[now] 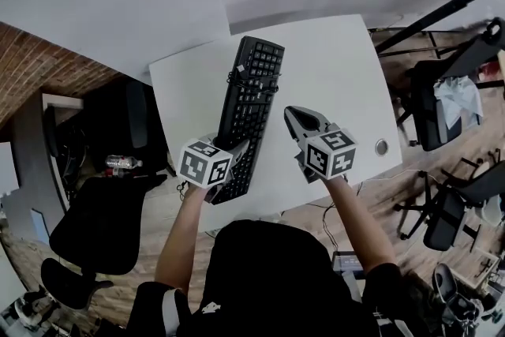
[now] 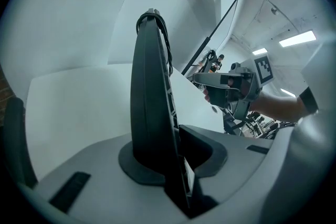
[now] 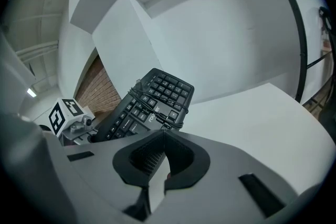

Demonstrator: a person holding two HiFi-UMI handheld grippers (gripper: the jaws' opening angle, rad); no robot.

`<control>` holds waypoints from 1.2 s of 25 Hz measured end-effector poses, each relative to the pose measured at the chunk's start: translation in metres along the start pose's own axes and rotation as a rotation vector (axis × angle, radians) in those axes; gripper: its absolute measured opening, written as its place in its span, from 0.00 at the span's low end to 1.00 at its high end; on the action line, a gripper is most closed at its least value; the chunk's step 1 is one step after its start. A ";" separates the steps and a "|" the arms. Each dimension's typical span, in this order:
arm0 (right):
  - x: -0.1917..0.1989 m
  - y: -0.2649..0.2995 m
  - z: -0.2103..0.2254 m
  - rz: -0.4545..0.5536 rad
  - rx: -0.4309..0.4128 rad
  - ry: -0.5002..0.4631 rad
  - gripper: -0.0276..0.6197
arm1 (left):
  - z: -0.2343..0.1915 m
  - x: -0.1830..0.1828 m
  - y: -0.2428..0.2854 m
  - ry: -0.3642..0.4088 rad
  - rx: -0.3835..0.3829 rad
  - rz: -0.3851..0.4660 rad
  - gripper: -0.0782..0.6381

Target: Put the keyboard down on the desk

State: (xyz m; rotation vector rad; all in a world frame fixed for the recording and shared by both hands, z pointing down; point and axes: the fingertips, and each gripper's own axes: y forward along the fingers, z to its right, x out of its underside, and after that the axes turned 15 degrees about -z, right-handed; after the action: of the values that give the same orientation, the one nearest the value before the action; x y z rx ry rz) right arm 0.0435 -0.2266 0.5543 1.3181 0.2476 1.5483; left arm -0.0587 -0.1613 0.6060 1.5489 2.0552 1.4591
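Steeply down from overhead onto the desk (image 1: 339,67); close along each pair of jaws, facing across it, all sharing the keyboard (image 1: 251,102).

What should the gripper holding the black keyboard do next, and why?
Probably roll the left gripper until the black plastic keyboard lies flat on the white desk, before opening. It is clamped by its near end and tilted on one long edge, keys turned toward the shut, empty right gripper, so released now it might flop.
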 end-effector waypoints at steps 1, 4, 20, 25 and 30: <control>0.001 0.002 0.001 -0.006 0.001 0.002 0.10 | -0.001 0.001 0.003 -0.004 0.013 -0.014 0.24; 0.007 0.009 0.002 -0.019 0.003 0.013 0.10 | -0.002 0.007 0.012 -0.006 0.047 -0.064 0.24; 0.034 0.033 0.005 -0.111 0.016 0.005 0.10 | -0.015 0.038 0.044 -0.012 0.122 -0.322 0.24; 0.043 0.036 0.005 -0.140 0.004 -0.012 0.10 | -0.007 0.037 0.051 0.026 0.156 -0.356 0.25; 0.049 0.044 -0.001 -0.179 0.007 -0.059 0.10 | -0.009 0.038 0.050 0.036 0.200 -0.362 0.25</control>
State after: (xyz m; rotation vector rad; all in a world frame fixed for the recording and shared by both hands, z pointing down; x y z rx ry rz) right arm 0.0250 -0.2066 0.6142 1.3080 0.3252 1.3576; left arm -0.0498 -0.1374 0.6640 1.1326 2.4080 1.1871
